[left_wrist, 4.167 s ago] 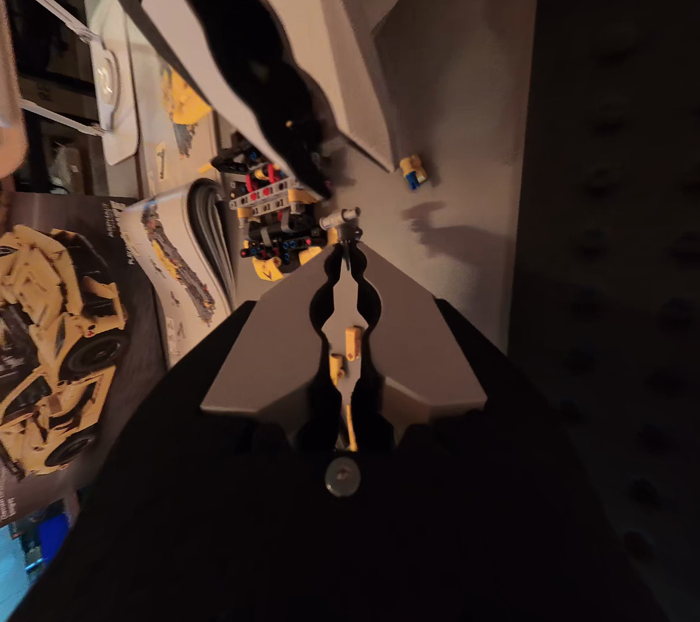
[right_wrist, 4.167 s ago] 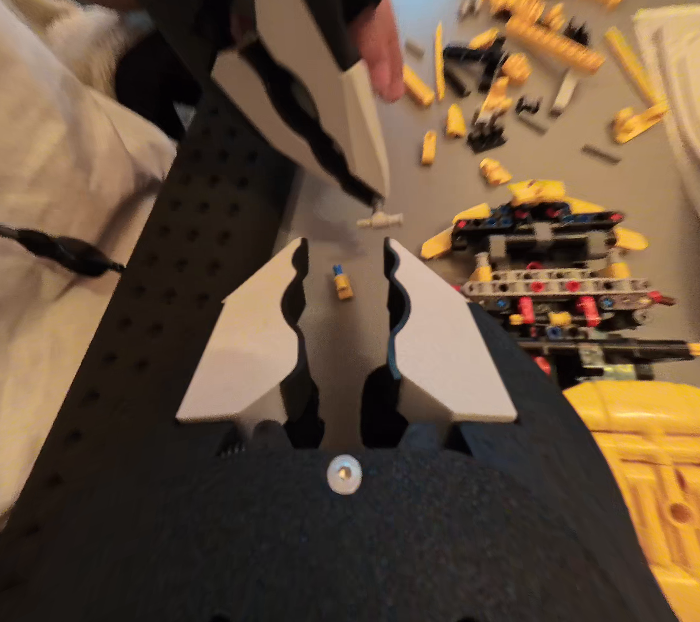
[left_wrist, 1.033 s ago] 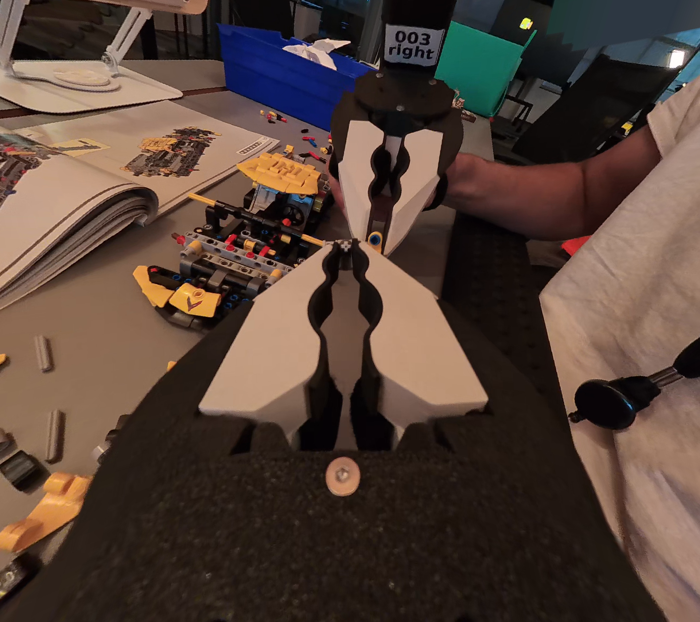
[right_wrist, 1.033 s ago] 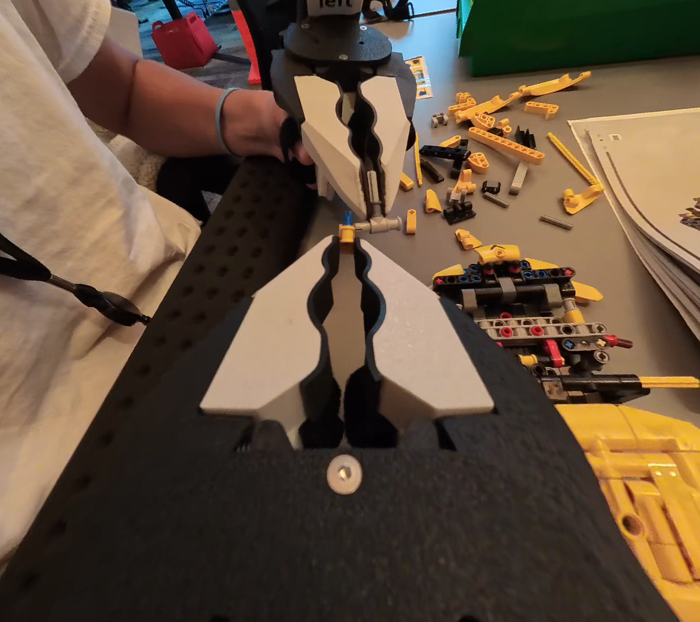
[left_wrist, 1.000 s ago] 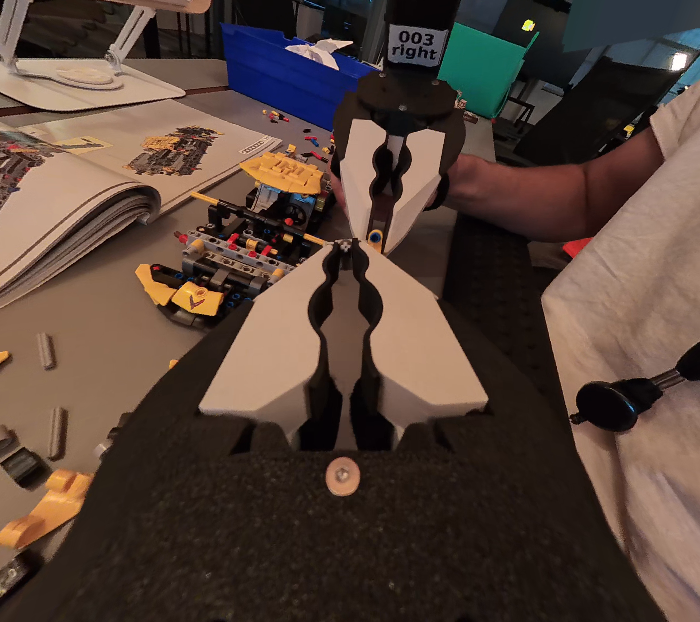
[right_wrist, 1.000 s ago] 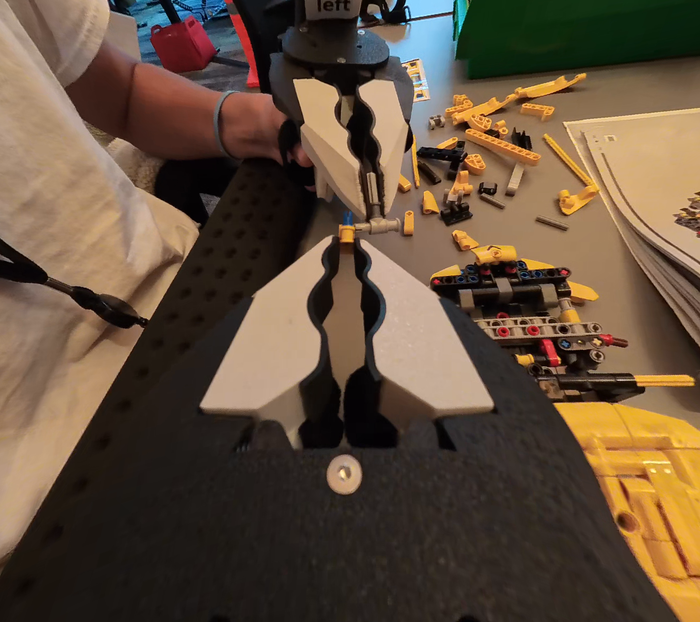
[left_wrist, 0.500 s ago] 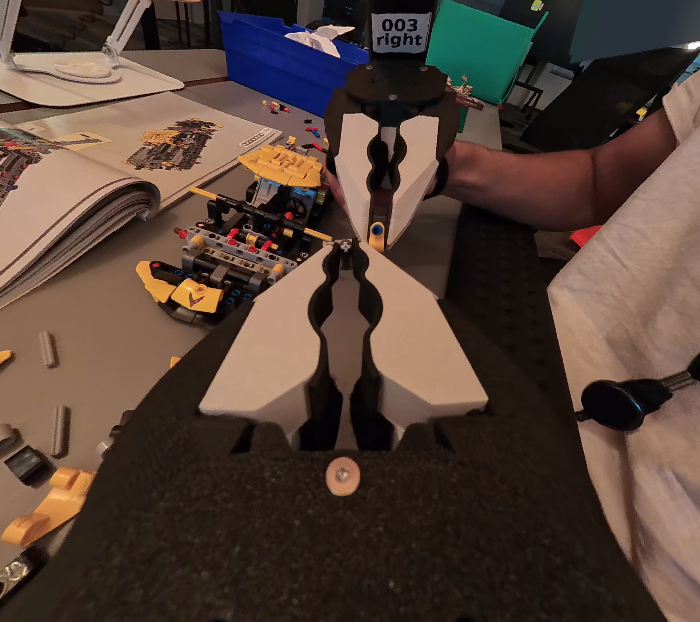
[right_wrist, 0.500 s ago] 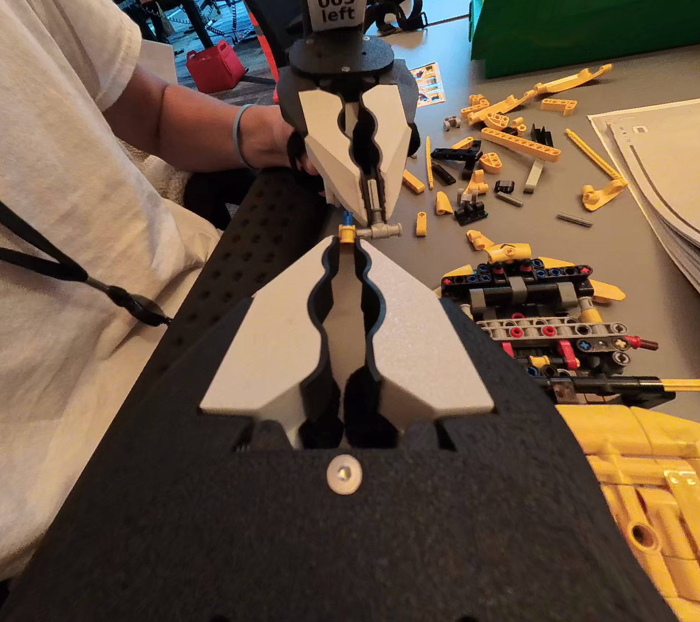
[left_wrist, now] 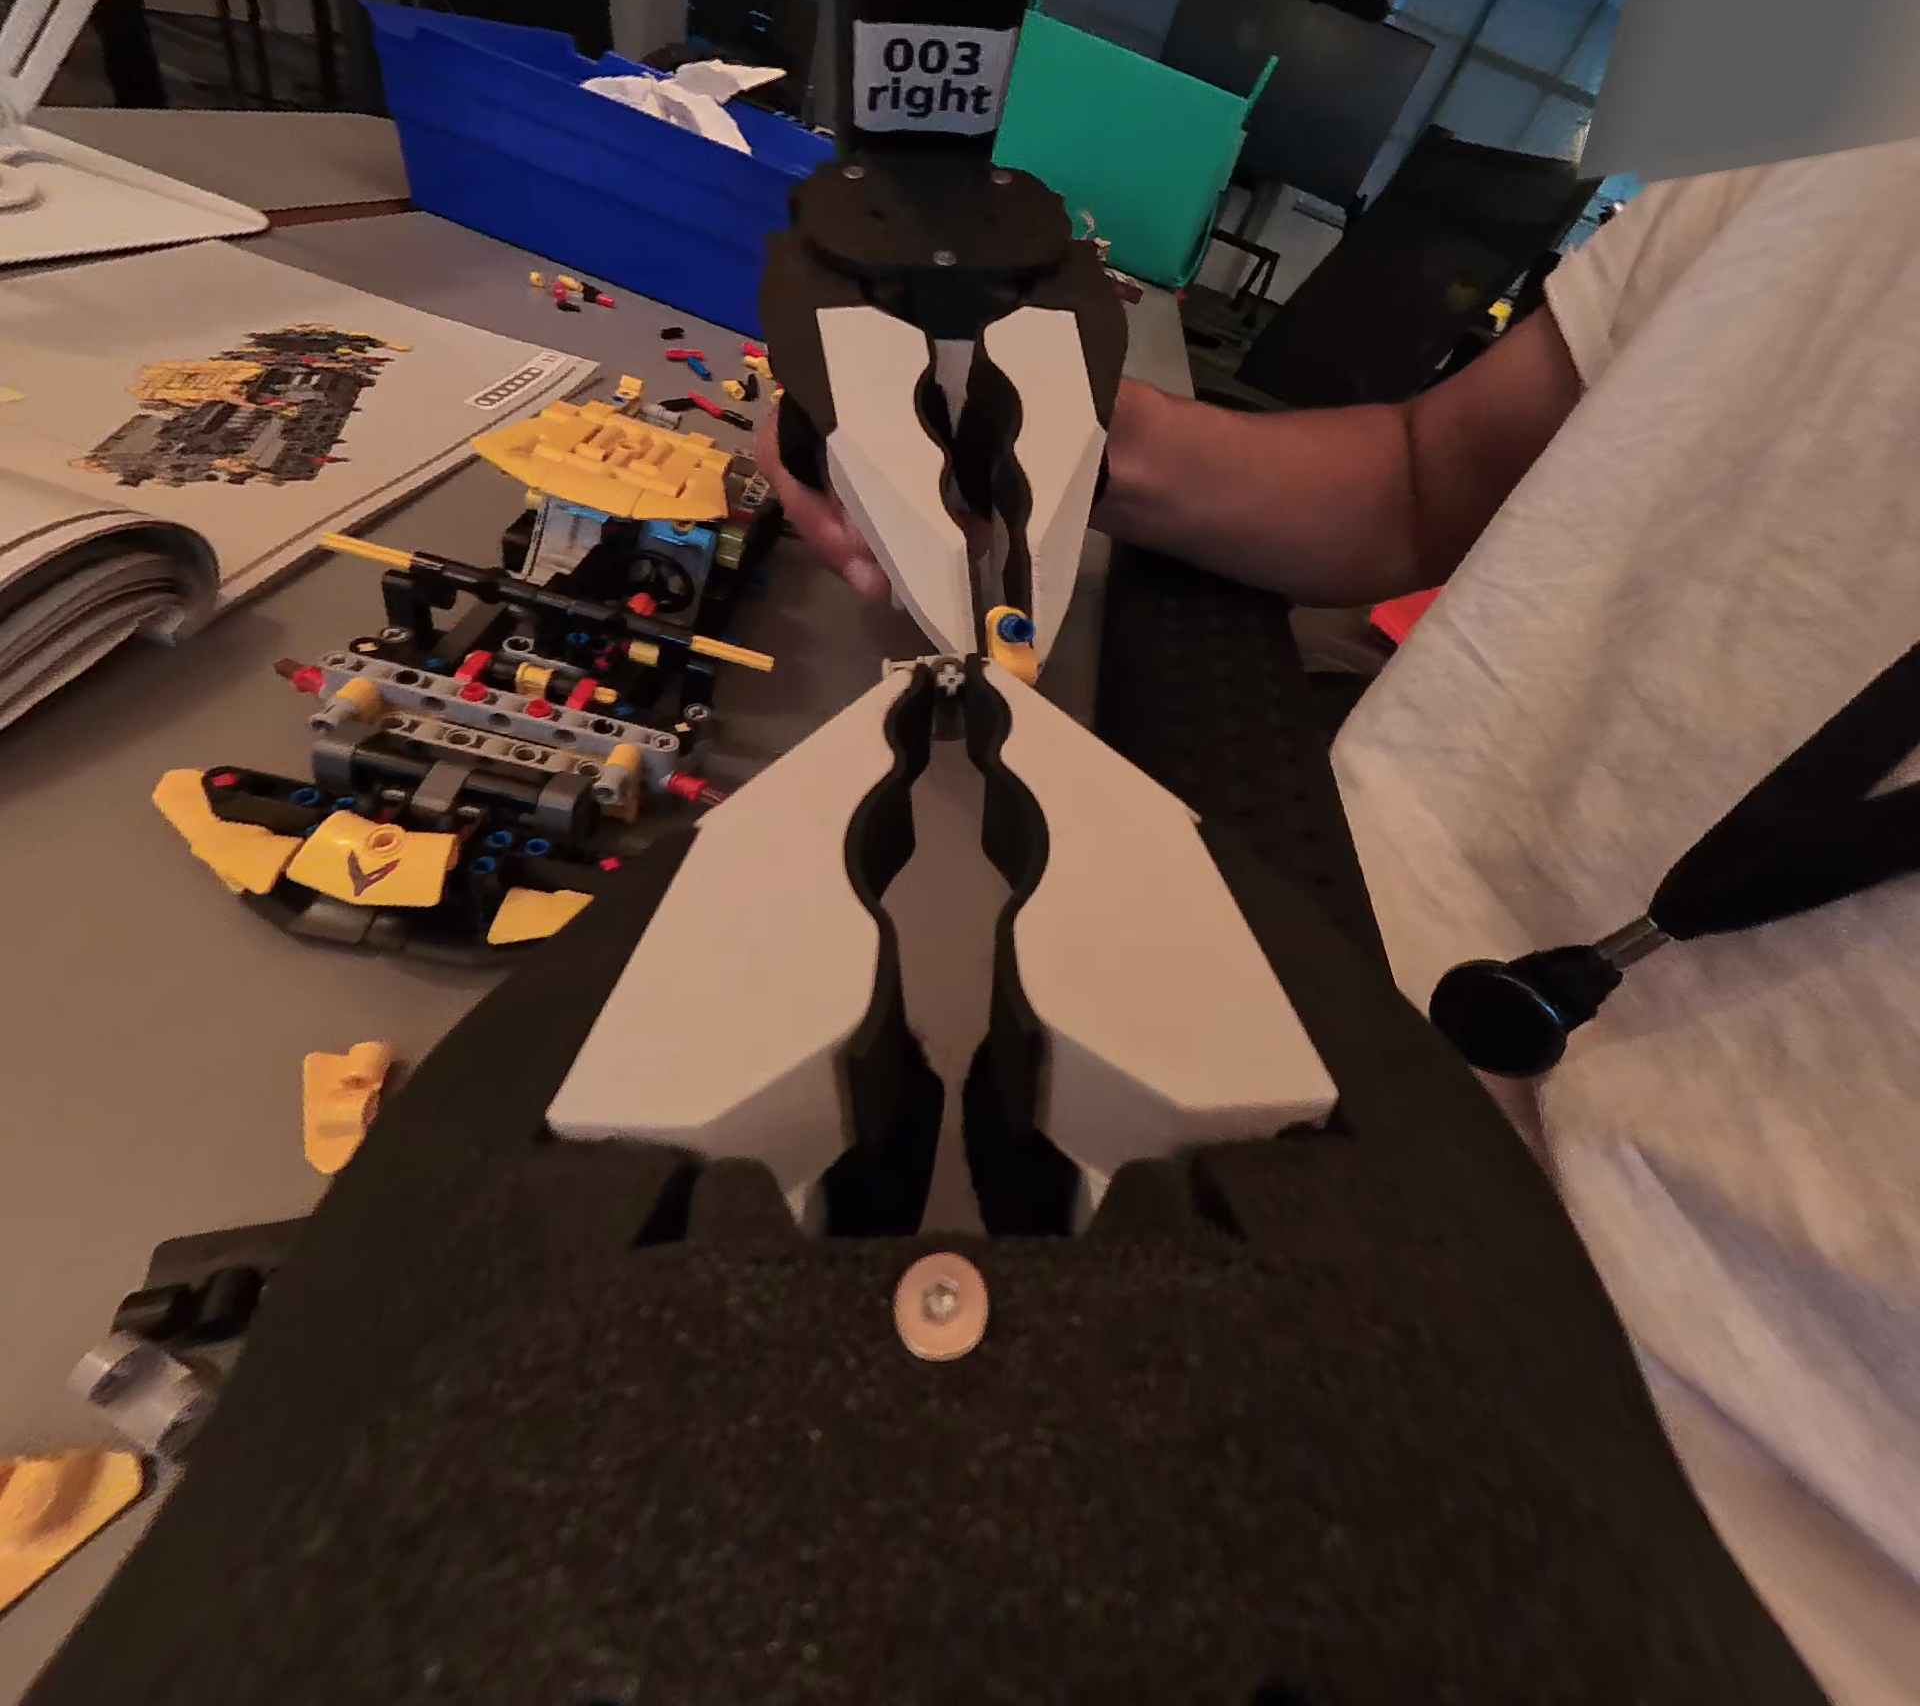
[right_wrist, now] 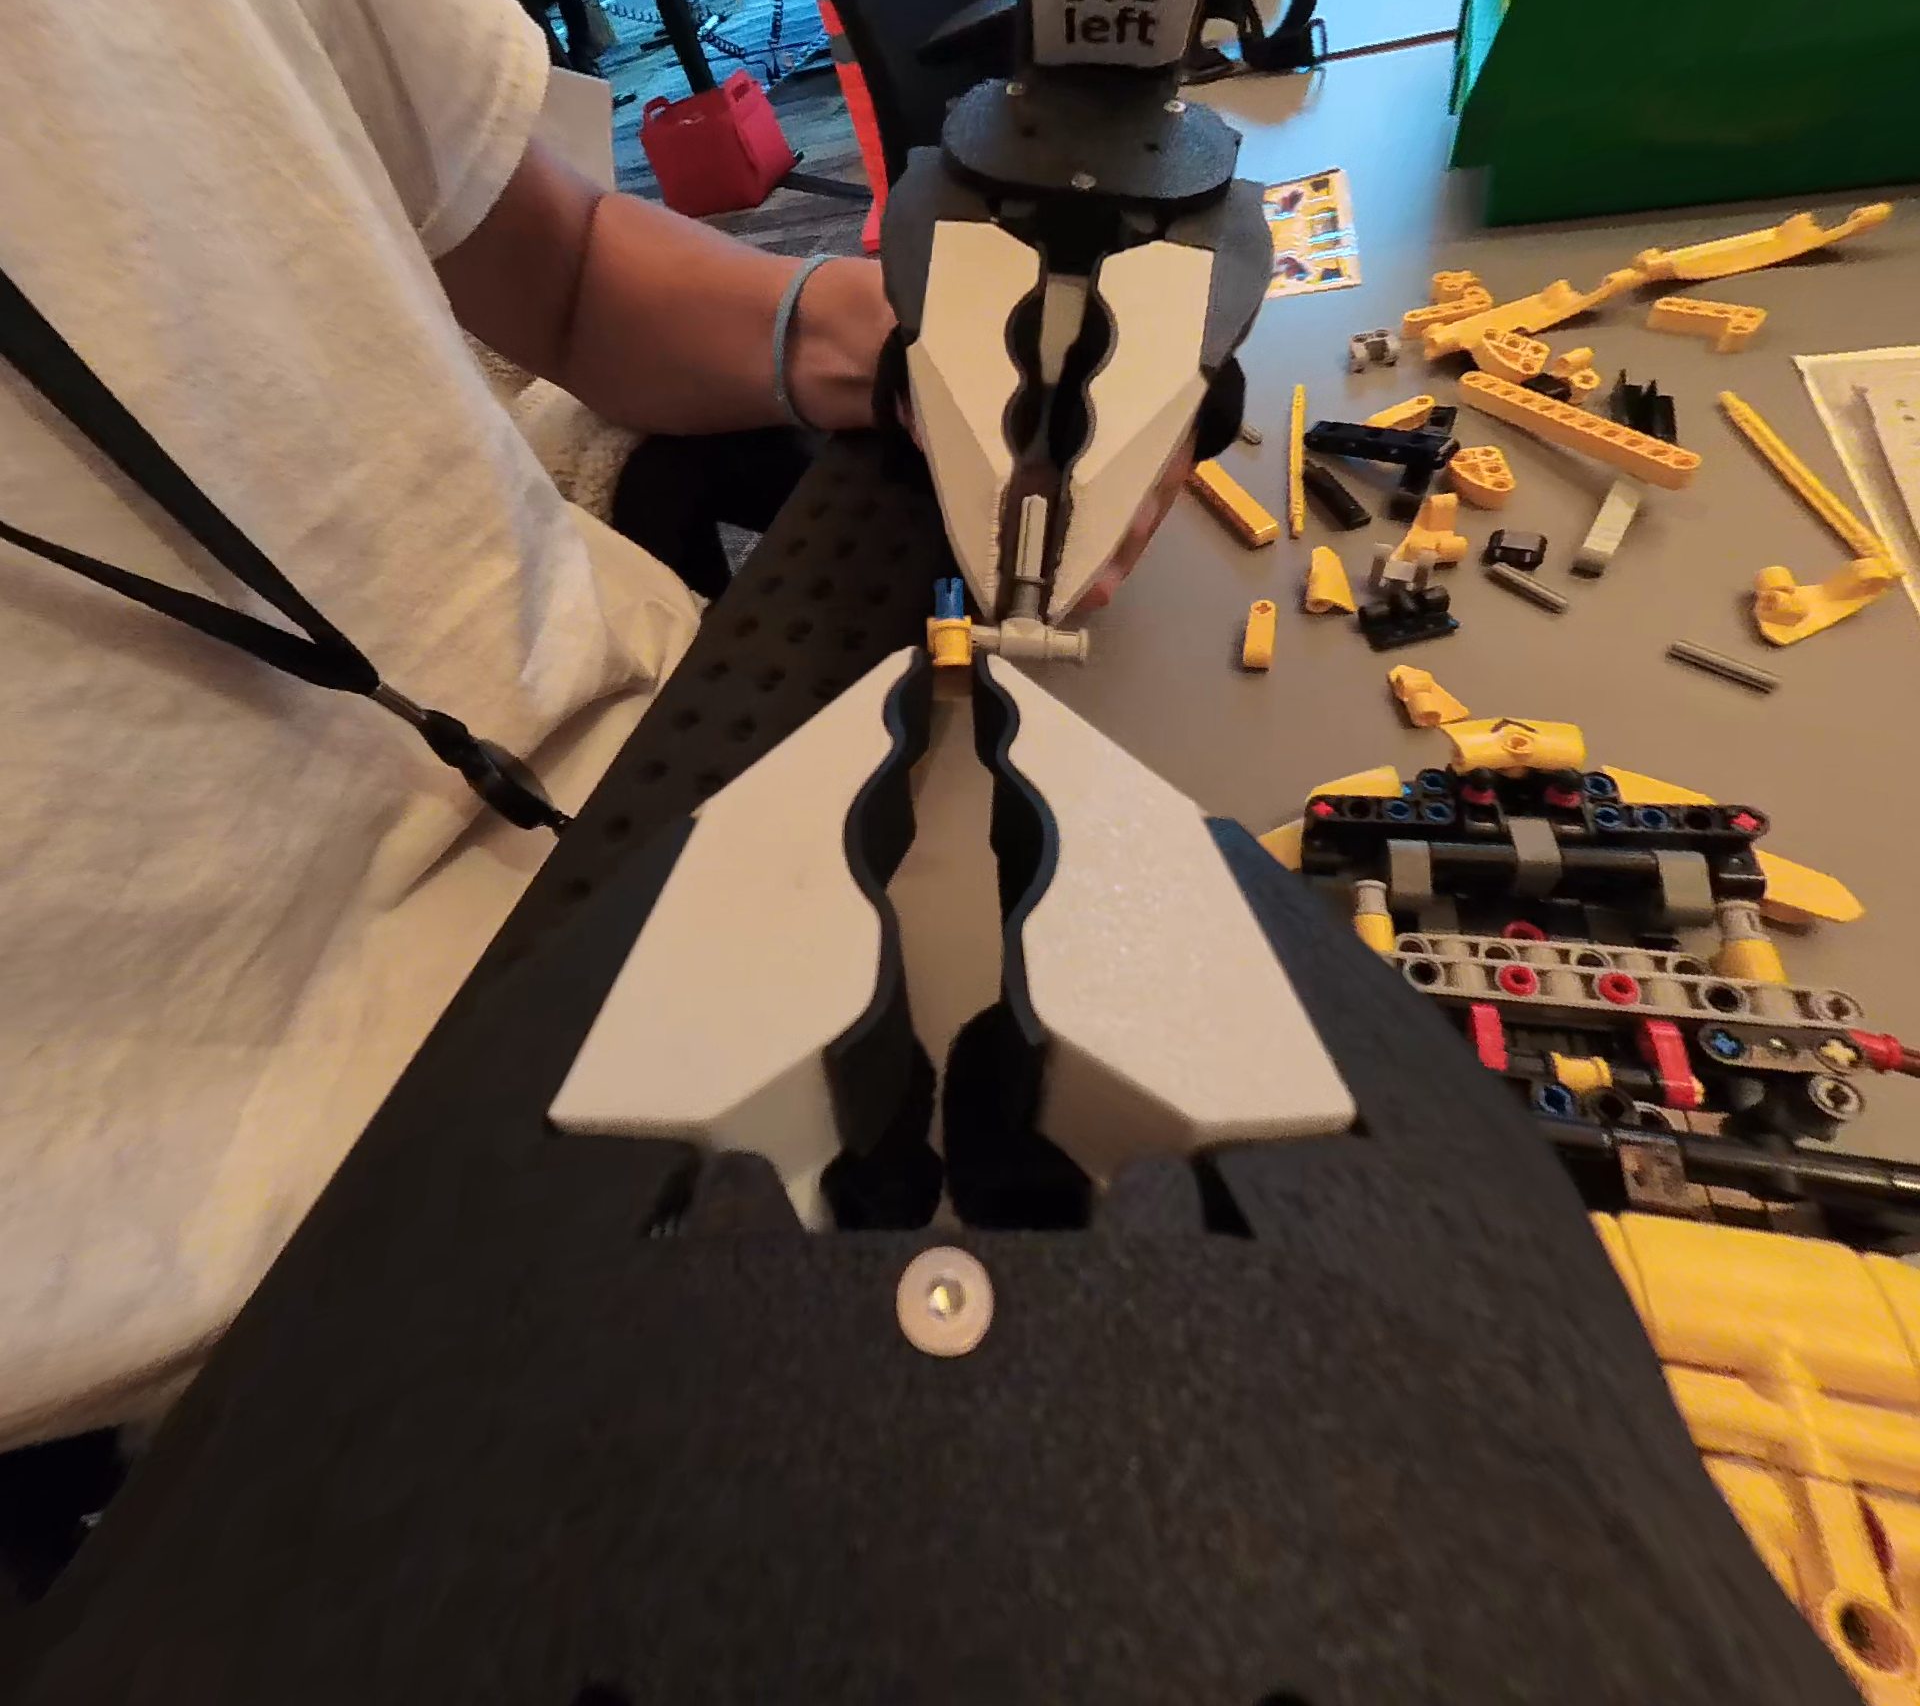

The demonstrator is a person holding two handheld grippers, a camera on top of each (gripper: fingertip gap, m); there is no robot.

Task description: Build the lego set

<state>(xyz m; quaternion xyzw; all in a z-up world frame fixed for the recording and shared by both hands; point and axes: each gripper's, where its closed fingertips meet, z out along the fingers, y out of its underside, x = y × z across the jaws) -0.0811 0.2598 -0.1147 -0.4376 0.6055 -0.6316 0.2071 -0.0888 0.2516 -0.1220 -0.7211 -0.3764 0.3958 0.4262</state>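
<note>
- Lego set: half-built chassis [left_wrist: 488, 721] sits on the grey table [left_wrist: 156, 1033], black and grey beams with red, blue and yellow pins, yellow body panels at its near end; in the right wrist view the same chassis [right_wrist: 1579, 950] lies right of the grippers.
- Left gripper [right_wrist: 1023, 607] held above the table edge, tip to tip with the other one, fingers clenched on a grey T-shaped connector [right_wrist: 1029, 633]; one arm of the piece runs up between the fingers, the crossbar sticks out below the tips.
- In its own view the left gripper [left_wrist: 948, 682] shows only the cross-shaped end of that grey piece at the tips.
- Right gripper [right_wrist: 948, 669] fingers closed on a small yellow piece [right_wrist: 948, 640] with a blue pin on top; it touches the left end of the grey crossbar.
- From the left wrist view the right gripper [left_wrist: 987, 633] points down and toward the camera, yellow piece [left_wrist: 1008, 626] at its tip, right against the left gripper's tips.
- Loose yellow, black and grey parts [right_wrist: 1507, 451] scattered on the table beyond the chassis.
- Open instruction booklet [left_wrist: 208, 430] left of the chassis; blue bin [left_wrist: 582, 160] behind it, green bin [right_wrist: 1704, 46] on the other side.
- Black perforated board [right_wrist: 769, 648] along the table edge under the grippers.
- Person in a white T-shirt [right_wrist: 260, 513], forearm [left_wrist: 1299, 493] visible behind the right gripper.
</note>
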